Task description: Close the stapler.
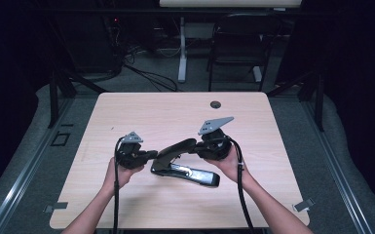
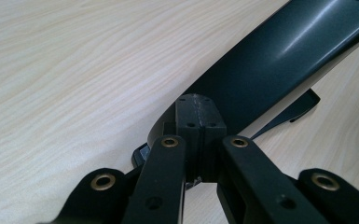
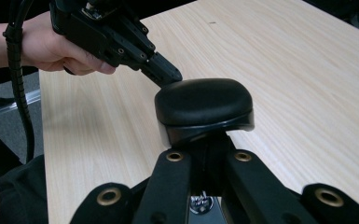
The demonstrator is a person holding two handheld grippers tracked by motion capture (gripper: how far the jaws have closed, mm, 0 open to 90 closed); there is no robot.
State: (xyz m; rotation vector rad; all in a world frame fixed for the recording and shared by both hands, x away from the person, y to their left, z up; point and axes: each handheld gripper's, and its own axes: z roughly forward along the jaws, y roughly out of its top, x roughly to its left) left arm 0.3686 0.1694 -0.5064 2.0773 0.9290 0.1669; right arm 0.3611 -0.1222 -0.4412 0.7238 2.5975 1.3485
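High view, black stapler [image 1: 187, 168] lying lengthwise left-right, lever raised toward upper right, left gripper [image 1: 148, 156] and right gripper [image 1: 195, 146] both clenched empty.

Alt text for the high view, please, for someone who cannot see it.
A large black stapler lies on a light wooden table with its handle raised, between two hand-held grippers. The left gripper points its shut jaws at the handle's low end; the right gripper meets its raised end.
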